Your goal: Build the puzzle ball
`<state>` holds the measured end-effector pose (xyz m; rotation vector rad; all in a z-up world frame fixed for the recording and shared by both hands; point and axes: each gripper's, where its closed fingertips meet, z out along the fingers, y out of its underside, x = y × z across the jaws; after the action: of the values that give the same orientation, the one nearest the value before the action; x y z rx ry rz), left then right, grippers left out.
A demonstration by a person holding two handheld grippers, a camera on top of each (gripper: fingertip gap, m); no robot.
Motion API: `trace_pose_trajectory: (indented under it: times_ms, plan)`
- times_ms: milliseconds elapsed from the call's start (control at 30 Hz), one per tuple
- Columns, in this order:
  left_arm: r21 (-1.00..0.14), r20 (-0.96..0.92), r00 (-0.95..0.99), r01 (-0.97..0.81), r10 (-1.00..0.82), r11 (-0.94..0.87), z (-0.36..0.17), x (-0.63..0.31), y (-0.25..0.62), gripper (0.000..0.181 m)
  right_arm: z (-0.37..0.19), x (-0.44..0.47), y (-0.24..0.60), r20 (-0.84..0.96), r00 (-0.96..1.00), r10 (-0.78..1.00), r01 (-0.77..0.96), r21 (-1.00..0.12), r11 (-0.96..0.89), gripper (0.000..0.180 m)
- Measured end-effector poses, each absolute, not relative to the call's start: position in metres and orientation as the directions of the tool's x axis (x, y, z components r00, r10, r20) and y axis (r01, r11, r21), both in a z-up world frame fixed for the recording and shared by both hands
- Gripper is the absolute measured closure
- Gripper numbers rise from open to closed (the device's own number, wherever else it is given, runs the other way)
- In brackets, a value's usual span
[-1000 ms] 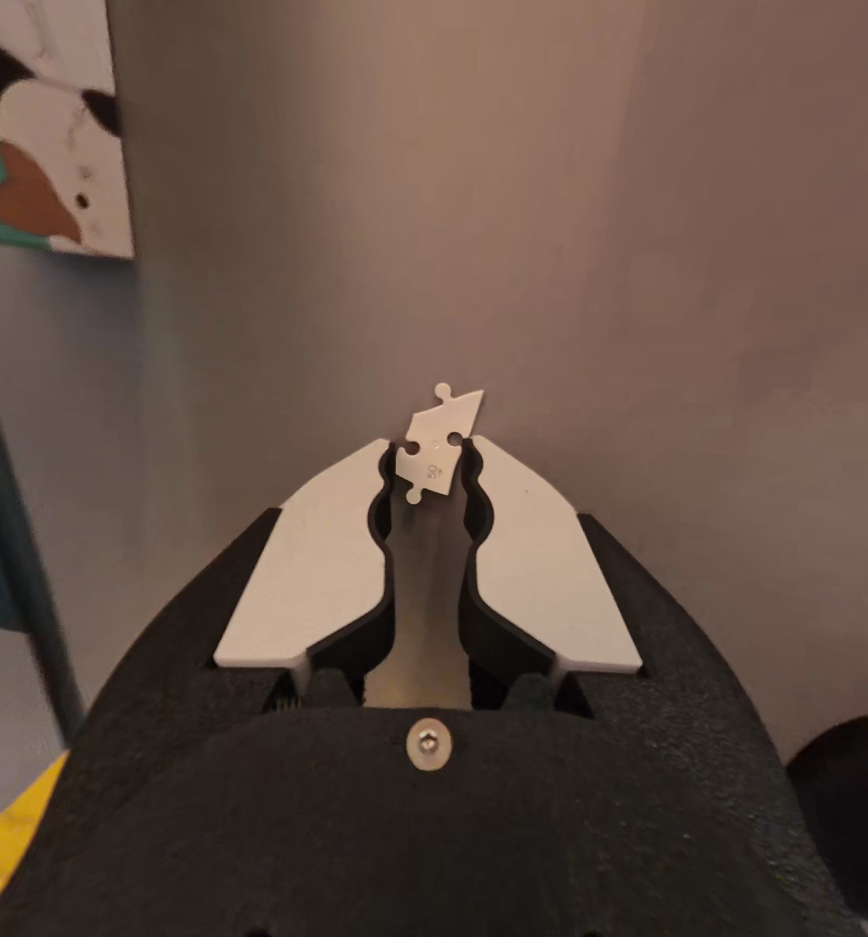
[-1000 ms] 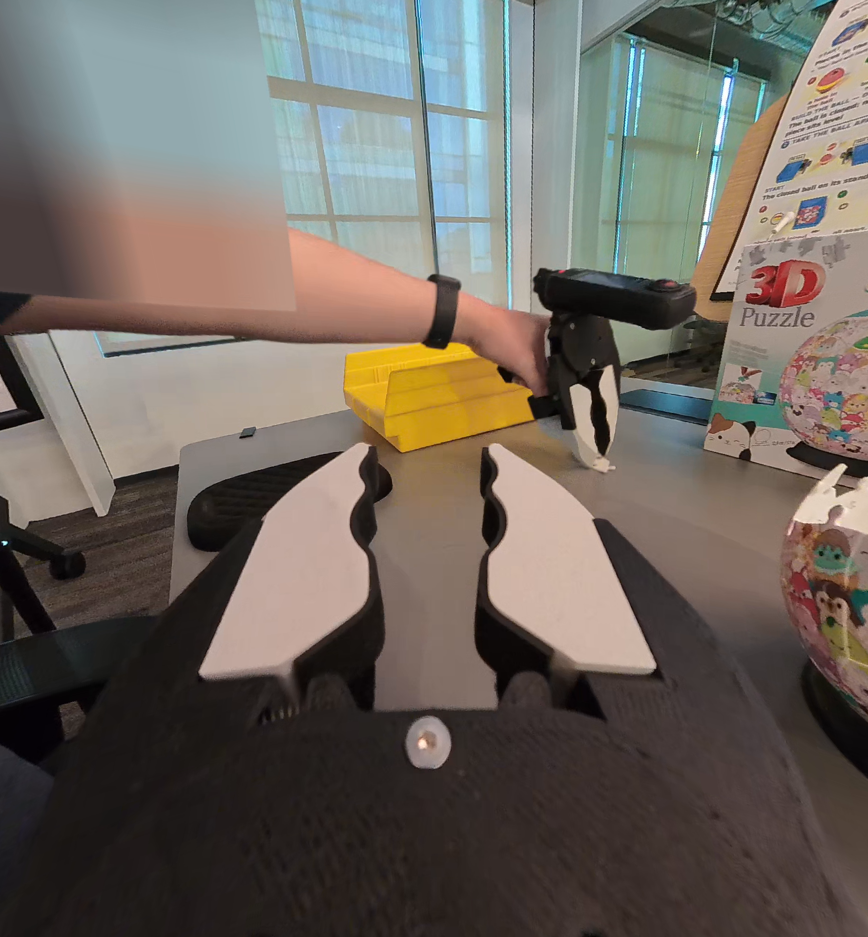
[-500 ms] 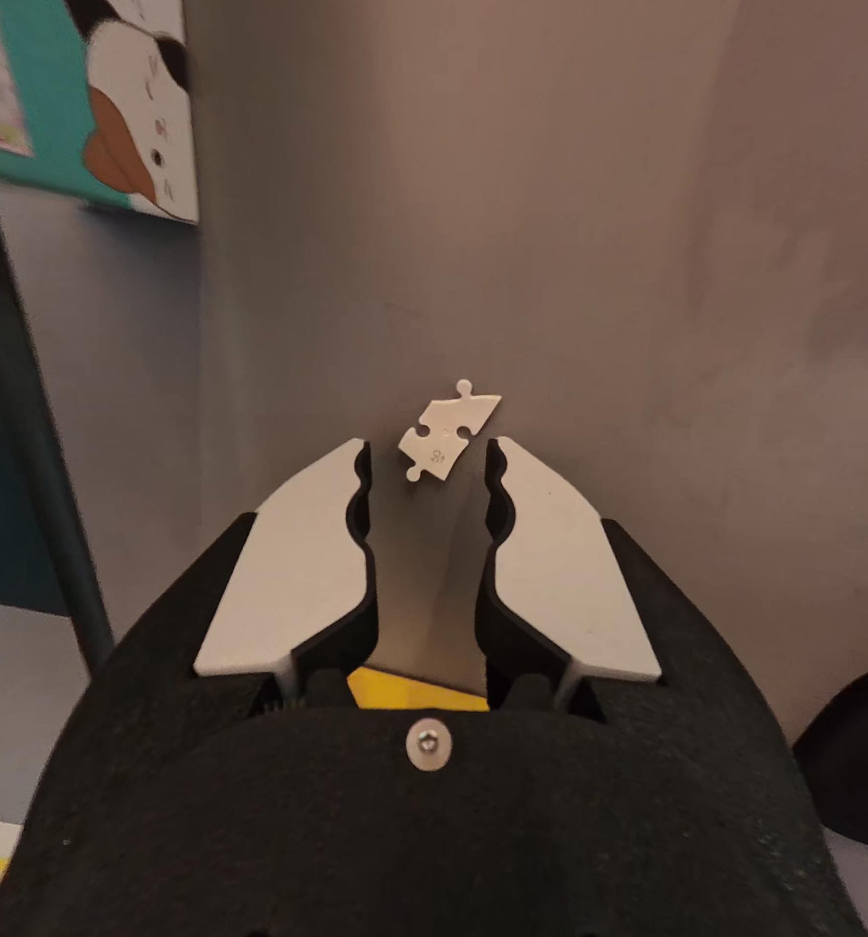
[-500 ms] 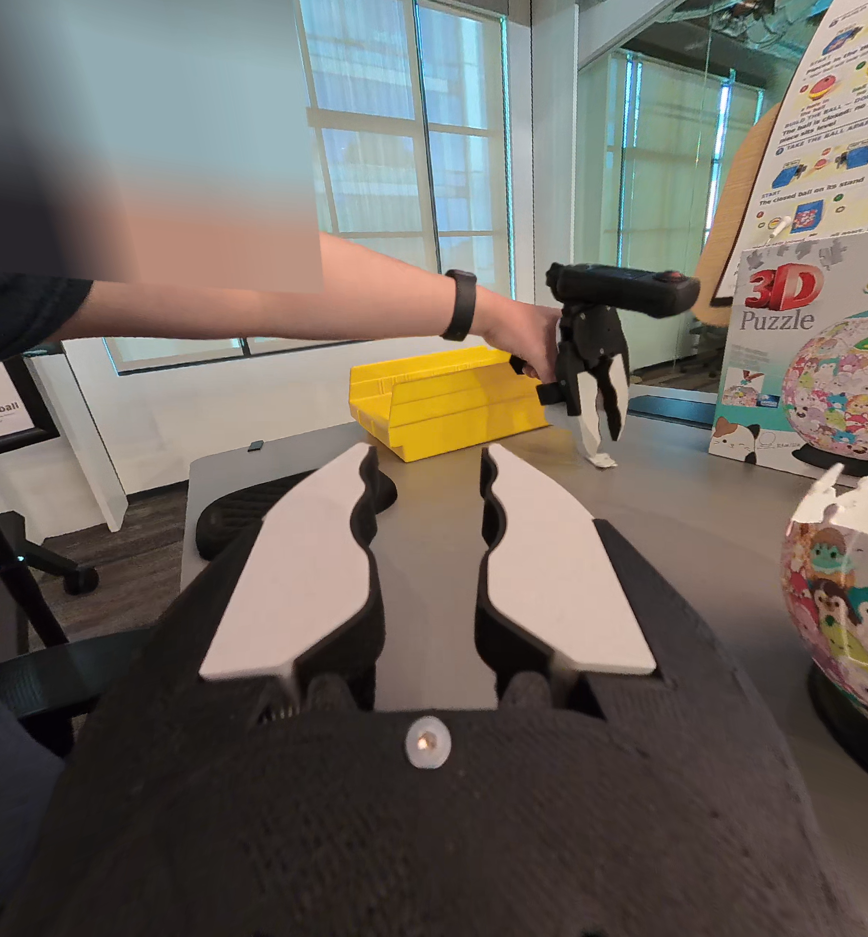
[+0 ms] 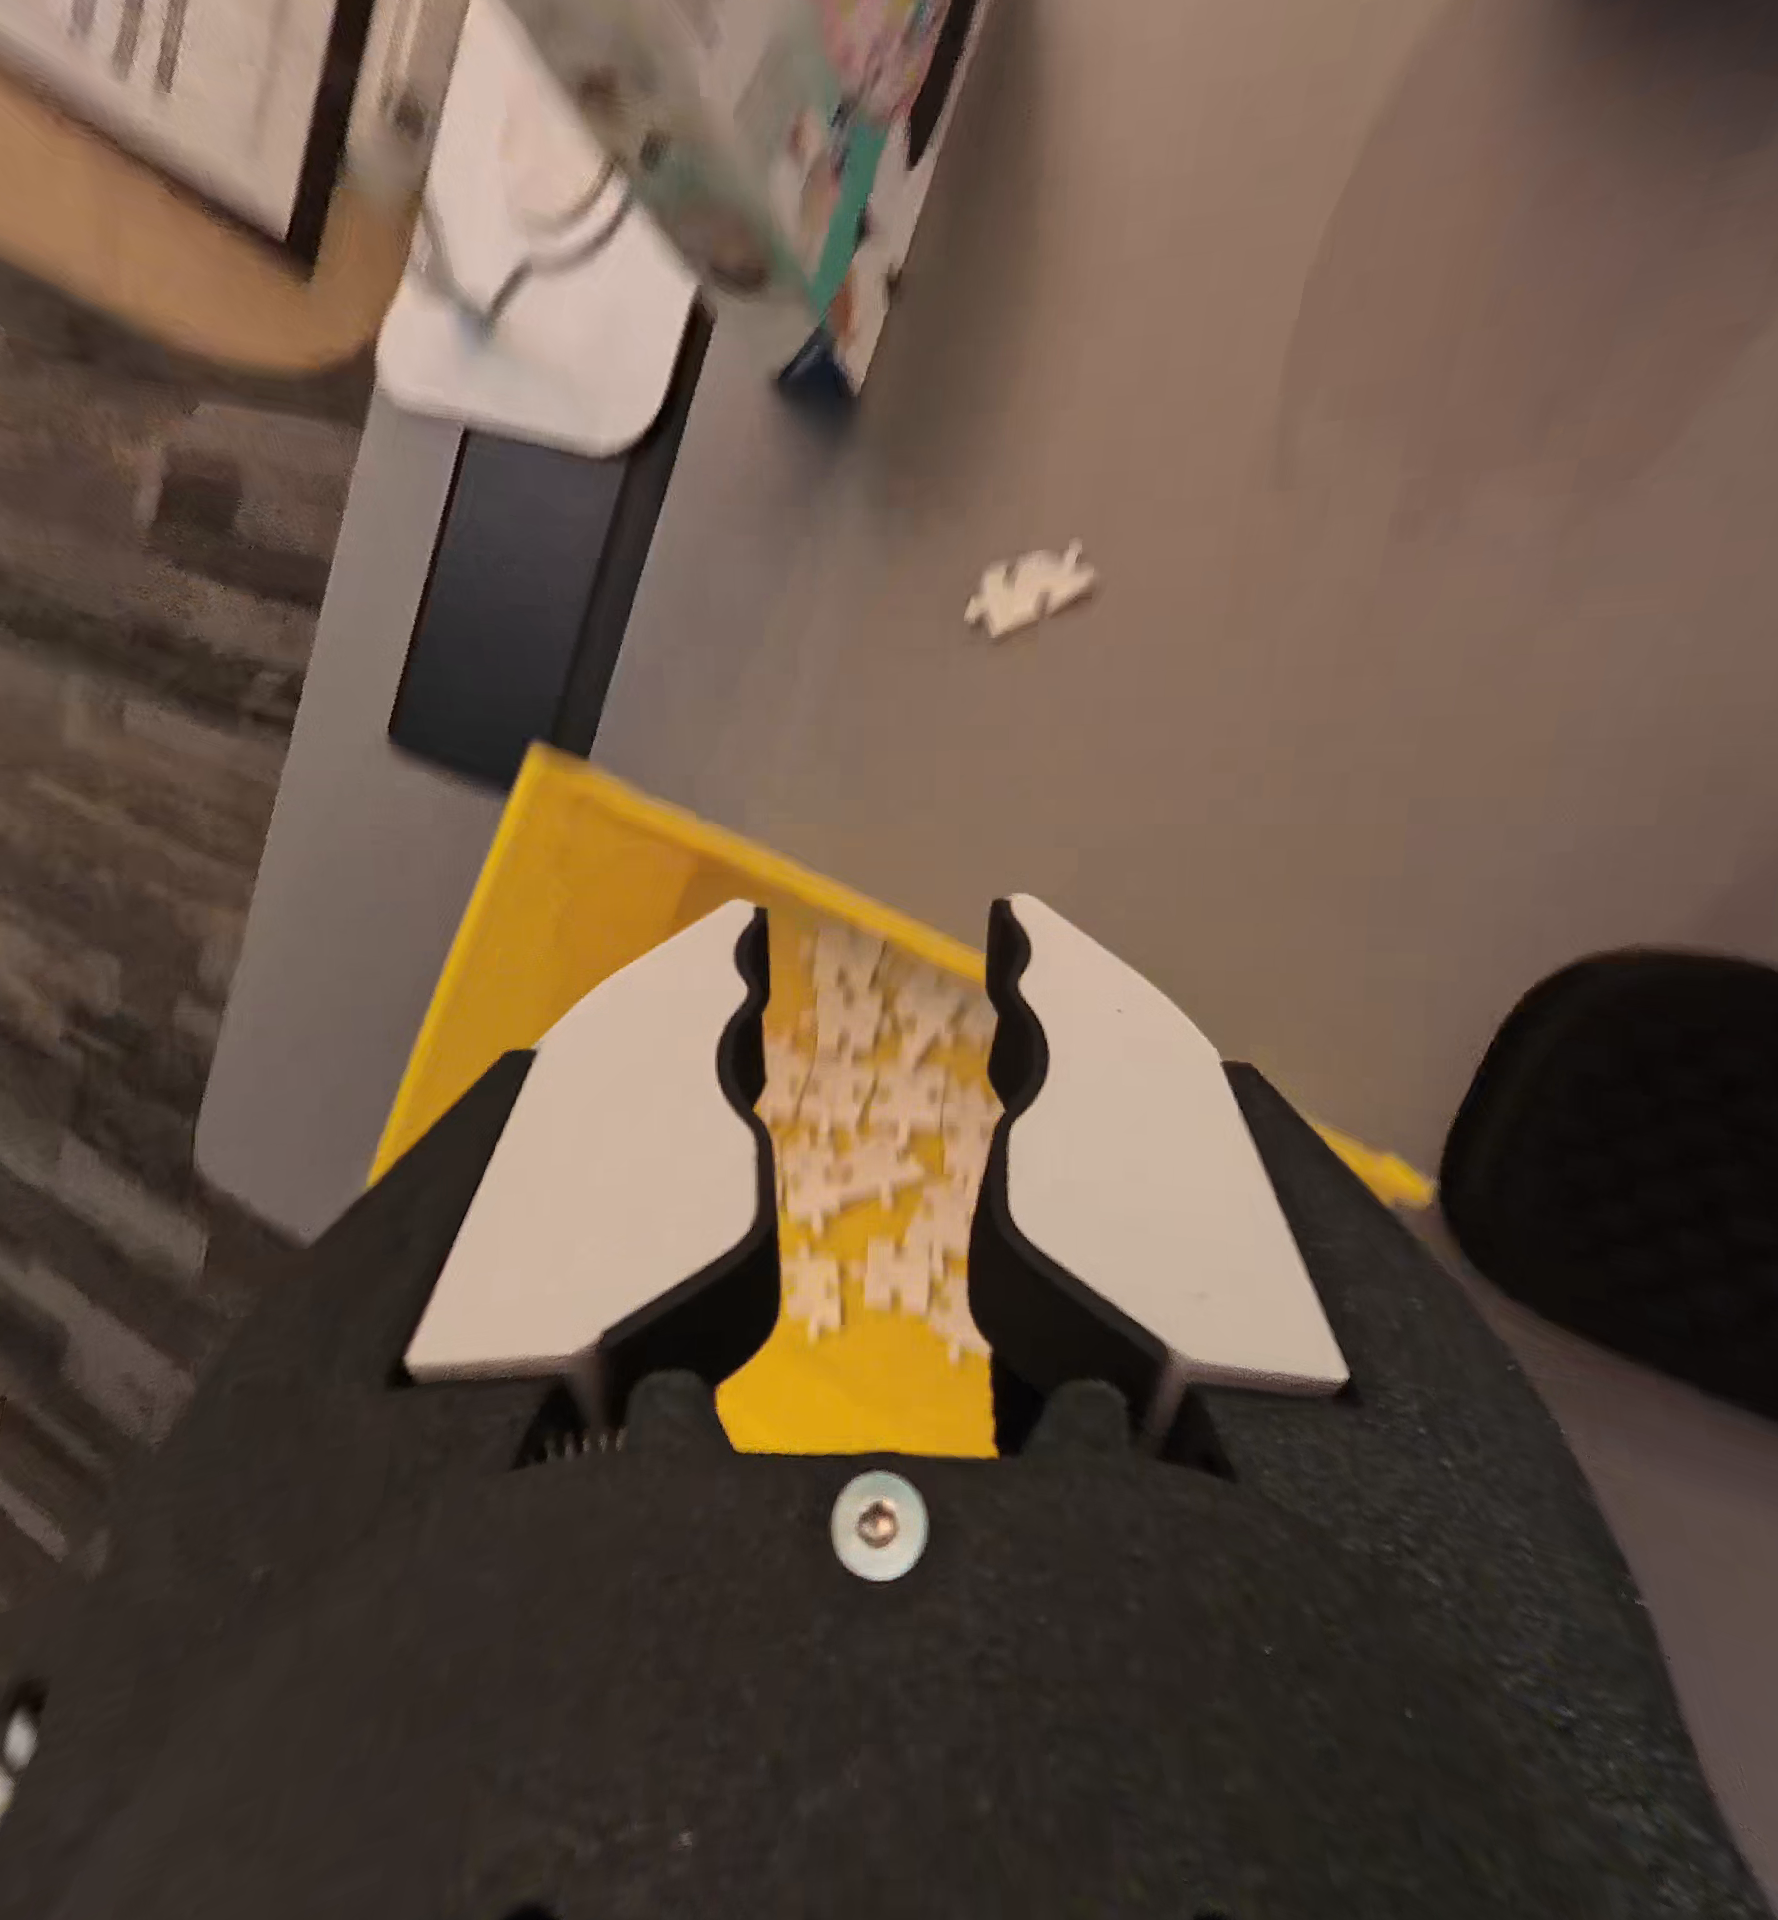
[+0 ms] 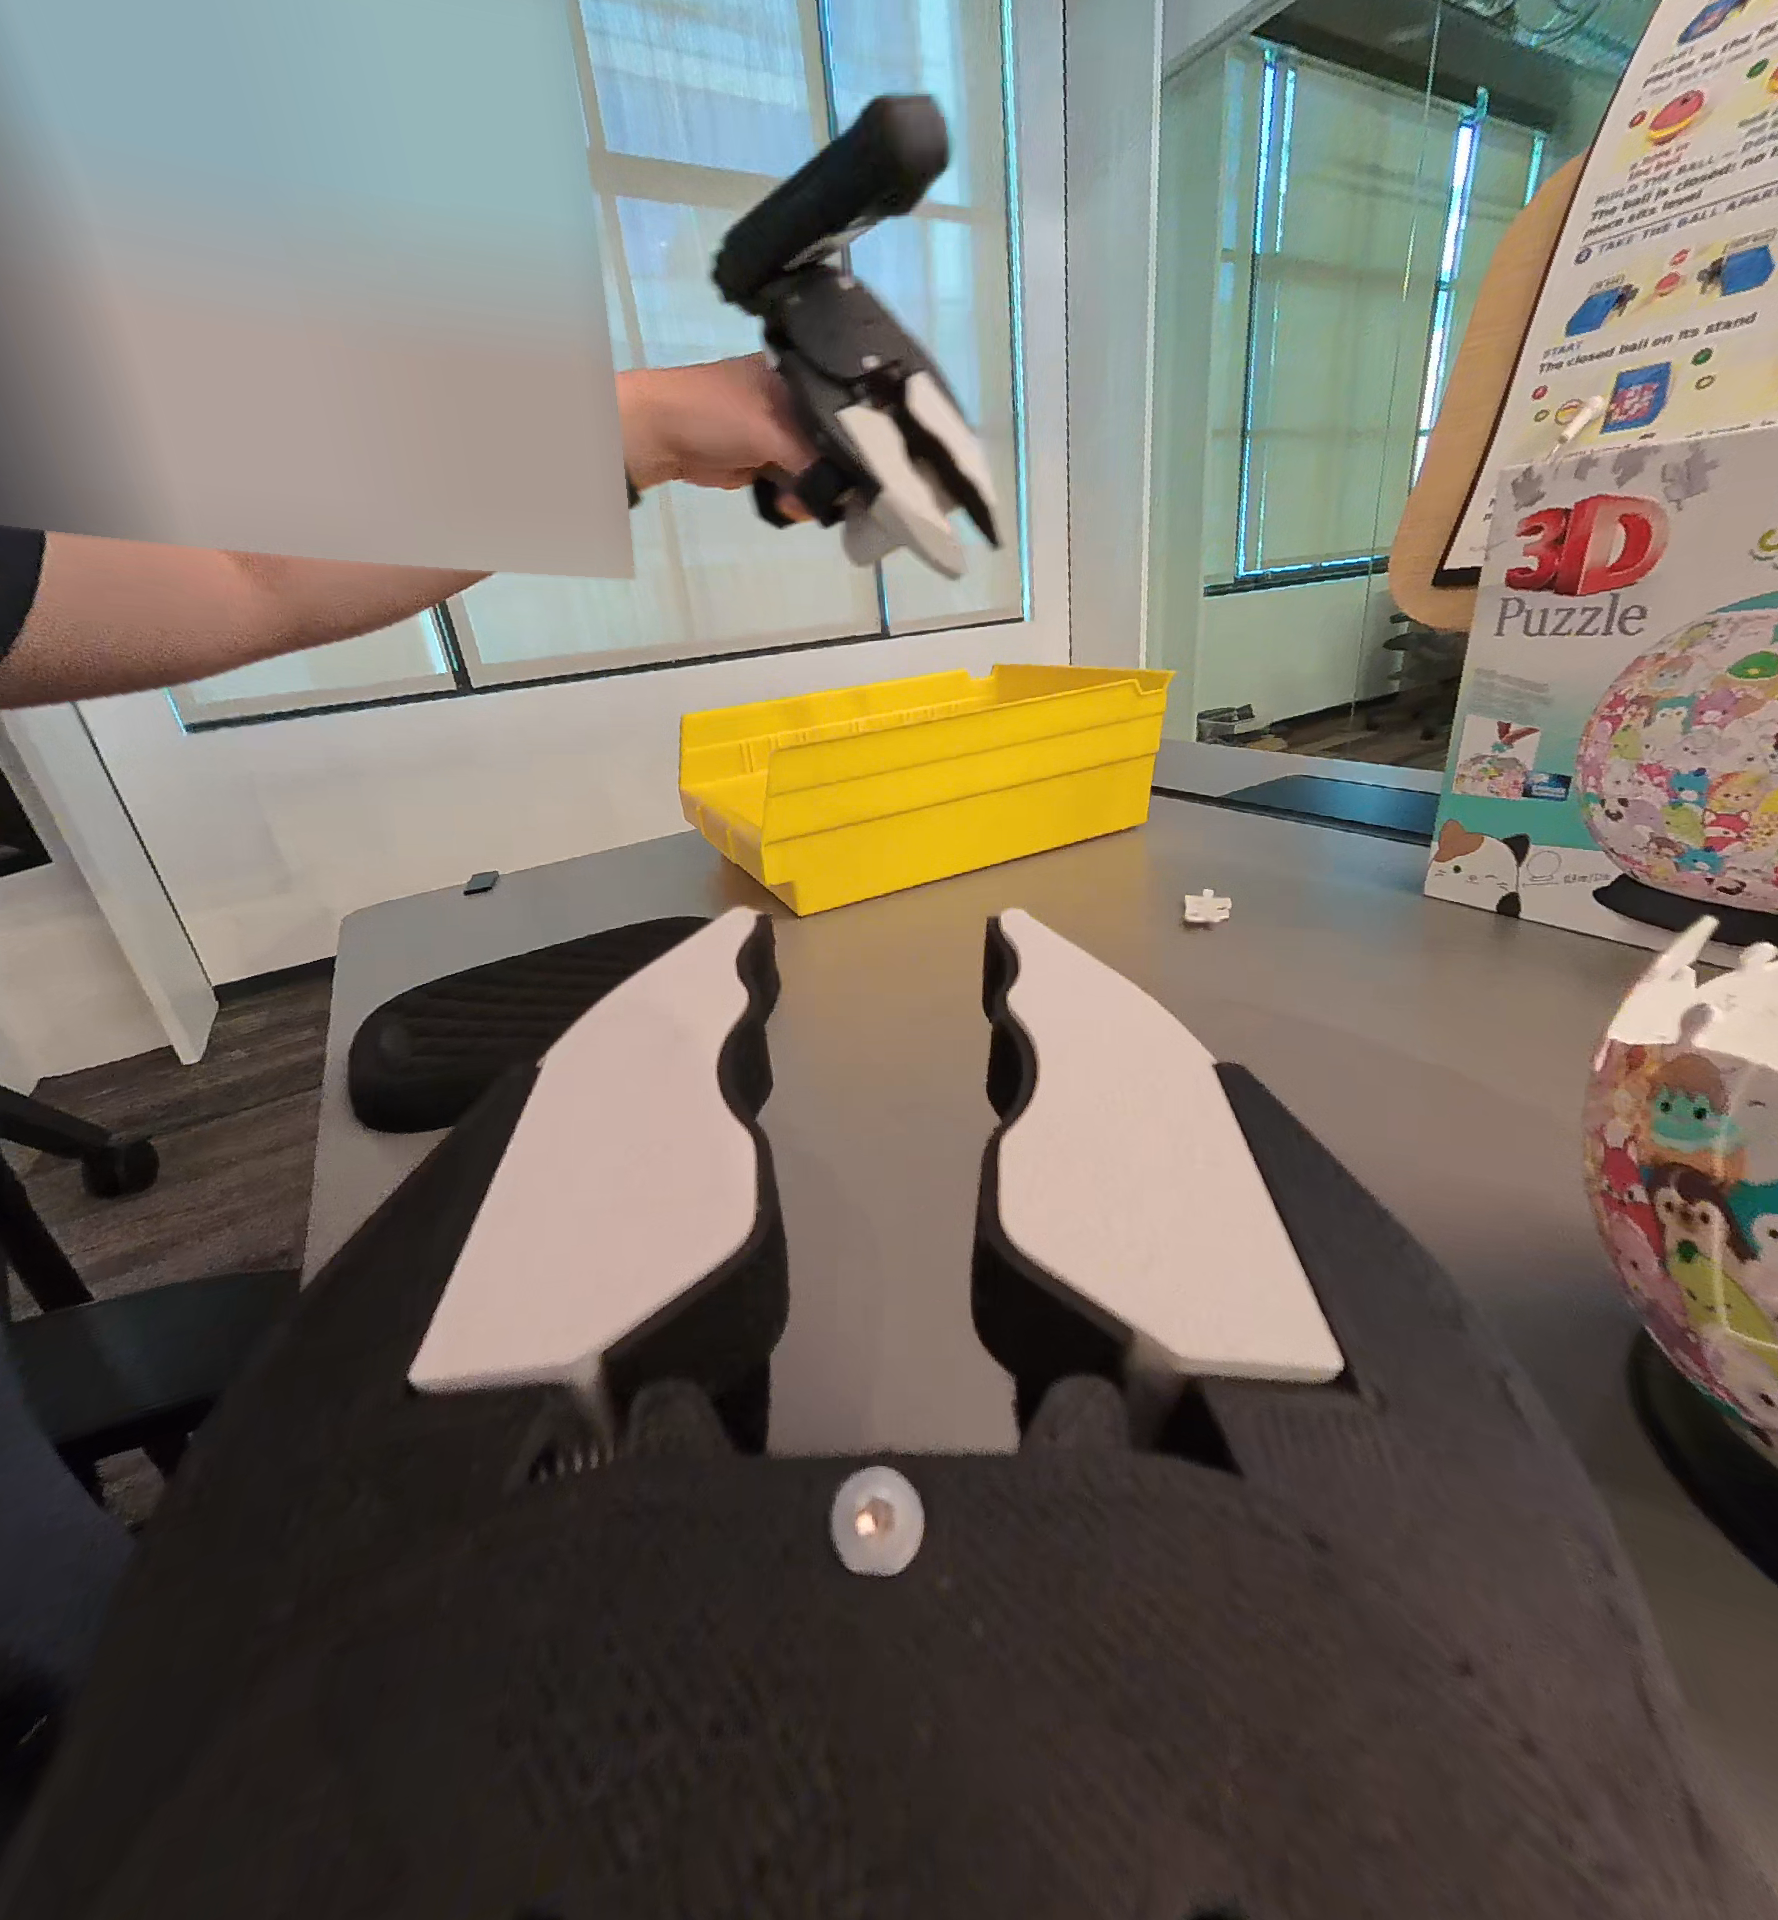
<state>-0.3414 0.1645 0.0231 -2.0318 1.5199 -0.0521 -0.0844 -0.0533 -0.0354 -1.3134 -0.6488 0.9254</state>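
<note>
A: White and unprinted on top, the partly built puzzle ball [image 6: 1742,1226] sits on its dark stand at the right edge of the right wrist view, upper cap open with jagged tabs. Unfinished, by my reading.

B: Change since one second ago?

A: Left gripper [image 5: 872,914] then pinched a single white puzzle piece [image 5: 1030,587]. Half a second back the fingers had parted and the piece lay on the grey table [image 5: 1280,727]. Now it lies alone there, well apart from the gripper, which has lifted and swung over the yellow bin [image 5: 563,914].

B: Finger state?

A: Left: spread wide, nothing between them; loose white pieces [image 5: 880,1101] in the bin show through the gap. Right gripper [image 6: 880,920]: also spread wide and empty, hovering low over the table, unchanged across the frames.

B: Meaning for the task?

A: Judgement only: that piece was set aside, and the left looks set to pick another from the bin. The ball gained nothing this second.

B: Surroundings?

A: Matte grey tabletop; the puzzle box [image 6: 1643,717] stands upright at the far right, a black pad [image 6: 511,997] lies at the left. Large windows behind, dark patterned flooring below. The left view is motion-blurred.
</note>
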Motion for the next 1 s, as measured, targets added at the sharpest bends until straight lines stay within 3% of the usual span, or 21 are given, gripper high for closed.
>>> trace_pose_trajectory:
  times_ms: [167,300,400,800,1000]
  plan:
    - [-0.358,-0.277,0.42,-0.88,-0.864,-0.313,-0.018,-0.434,0.143,0.139,-0.044,-0.097,-0.048,-0.058,0.511,0.857,-0.133,-0.991,0.012,0.141]
    - [-0.173,-0.302,0.356,-0.933,-0.884,-0.316,-0.049,-0.479,0.141,0.139,-0.048,-0.109,-0.049,0.023,0.514,0.858,-0.059,-0.996,0.062,0.141]
    - [-0.106,-0.295,0.333,-0.943,-0.896,-0.315,-0.058,-0.491,0.146,0.137,-0.048,-0.111,-0.048,0.055,0.528,0.847,-0.038,-0.995,0.089,0.141]
    - [-0.192,-0.274,0.254,-0.96,-0.928,-0.206,-0.078,-0.469,0.166,0.147,-0.047,-0.097,-0.028,-0.014,0.614,0.789,-0.087,-0.995,0.05,0.142]
    - [-0.178,-0.228,0.201,-0.971,-0.953,-0.163,-0.097,-0.464,0.165,0.147,-0.047,-0.097,-0.027,-0.015,0.618,0.786,-0.083,-0.995,0.047,0.142]
